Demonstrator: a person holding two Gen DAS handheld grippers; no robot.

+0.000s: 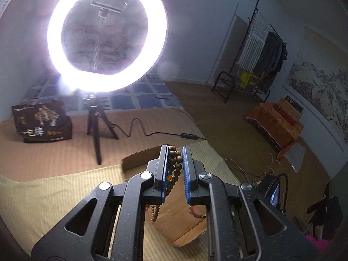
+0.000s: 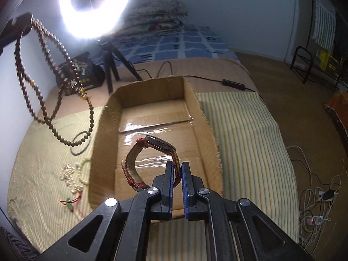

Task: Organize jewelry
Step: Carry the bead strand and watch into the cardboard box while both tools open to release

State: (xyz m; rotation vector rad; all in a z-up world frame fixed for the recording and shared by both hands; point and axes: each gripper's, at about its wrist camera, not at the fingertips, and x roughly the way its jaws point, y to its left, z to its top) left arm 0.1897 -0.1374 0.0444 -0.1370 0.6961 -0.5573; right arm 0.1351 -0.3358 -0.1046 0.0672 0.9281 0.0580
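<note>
My left gripper (image 1: 175,152) is shut on a long strand of brown wooden beads (image 1: 175,163); in the right wrist view the same bead necklace (image 2: 54,82) hangs in loops from the left gripper's tip at the upper left, above the striped cloth. My right gripper (image 2: 178,165) is shut on the red strap of a wristwatch (image 2: 159,144), held over the open cardboard box (image 2: 193,100). On the cloth left of the box lie a dark thin bangle (image 2: 75,150), a white pearl necklace (image 2: 69,174), a pale bead bracelet (image 2: 83,174) and a small red-corded green charm (image 2: 69,202).
A lit ring light (image 1: 107,34) on a black tripod (image 1: 97,128) stands behind the box, its cable (image 2: 232,83) trailing right. A dark printed bag (image 1: 42,121) sits at the back left. Right of the bed are floor cables (image 2: 317,193) and a clothes rack (image 1: 256,54).
</note>
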